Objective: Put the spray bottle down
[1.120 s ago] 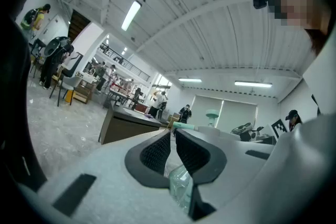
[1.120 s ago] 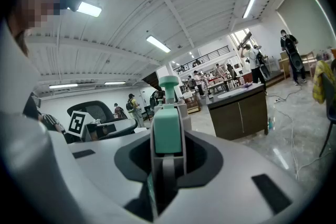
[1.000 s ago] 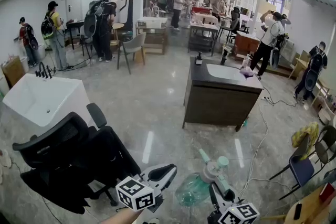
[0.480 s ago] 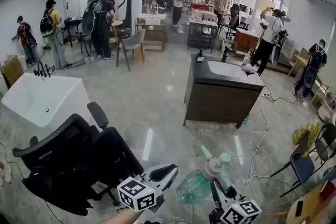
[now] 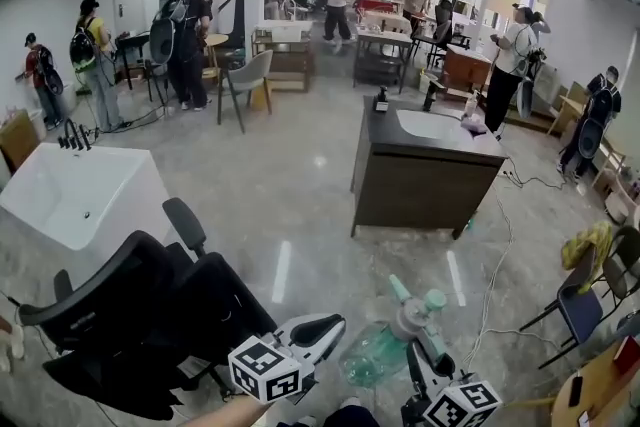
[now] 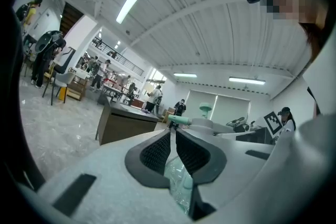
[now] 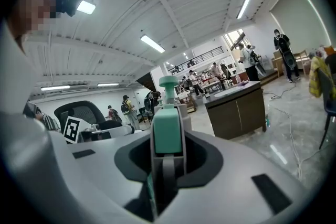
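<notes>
Spray bottle (image 5: 372,358) airborne, clamped at pump head in my right gripper (image 5: 428,365); left gripper (image 5: 330,326) pinched closed, empty. Set-down remains.

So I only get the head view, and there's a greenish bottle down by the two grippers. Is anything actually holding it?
Observer: Yes. The right gripper view shows the right gripper closed on the spray bottle, clamping the green piece of its handle.
Operator: And the left one?
Observer: The left gripper view shows the left gripper with its jaws almost together and nothing gripped that I can see. The bottle's clear body sits just beyond them.
</notes>
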Demonstrator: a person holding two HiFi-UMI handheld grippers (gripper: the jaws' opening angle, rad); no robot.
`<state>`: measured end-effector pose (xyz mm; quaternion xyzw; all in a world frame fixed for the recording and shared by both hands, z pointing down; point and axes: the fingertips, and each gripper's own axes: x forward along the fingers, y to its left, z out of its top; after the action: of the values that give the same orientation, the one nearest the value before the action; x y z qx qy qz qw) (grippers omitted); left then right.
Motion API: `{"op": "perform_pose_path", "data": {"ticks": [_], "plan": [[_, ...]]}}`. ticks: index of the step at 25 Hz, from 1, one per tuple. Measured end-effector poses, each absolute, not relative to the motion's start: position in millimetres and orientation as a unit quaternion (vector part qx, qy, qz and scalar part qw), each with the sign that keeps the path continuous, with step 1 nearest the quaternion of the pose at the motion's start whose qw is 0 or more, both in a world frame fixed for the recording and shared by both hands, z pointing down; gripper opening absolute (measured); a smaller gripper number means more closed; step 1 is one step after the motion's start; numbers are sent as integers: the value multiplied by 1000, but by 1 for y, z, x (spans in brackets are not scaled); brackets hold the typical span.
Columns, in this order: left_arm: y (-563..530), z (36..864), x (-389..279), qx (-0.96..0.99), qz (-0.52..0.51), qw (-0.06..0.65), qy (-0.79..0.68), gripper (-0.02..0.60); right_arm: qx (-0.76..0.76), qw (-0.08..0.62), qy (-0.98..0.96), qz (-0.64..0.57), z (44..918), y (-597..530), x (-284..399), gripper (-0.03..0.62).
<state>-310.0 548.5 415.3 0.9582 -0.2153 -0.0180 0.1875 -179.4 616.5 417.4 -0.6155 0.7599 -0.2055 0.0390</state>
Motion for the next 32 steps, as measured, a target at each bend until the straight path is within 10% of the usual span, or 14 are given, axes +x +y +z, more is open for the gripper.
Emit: {"op": "perform_pose_path", "data": {"ticks": [32], "plan": [[355,416,-153,931,-14,184,-314,34,-539,21,814,-215,428,417,-10,78]]}}
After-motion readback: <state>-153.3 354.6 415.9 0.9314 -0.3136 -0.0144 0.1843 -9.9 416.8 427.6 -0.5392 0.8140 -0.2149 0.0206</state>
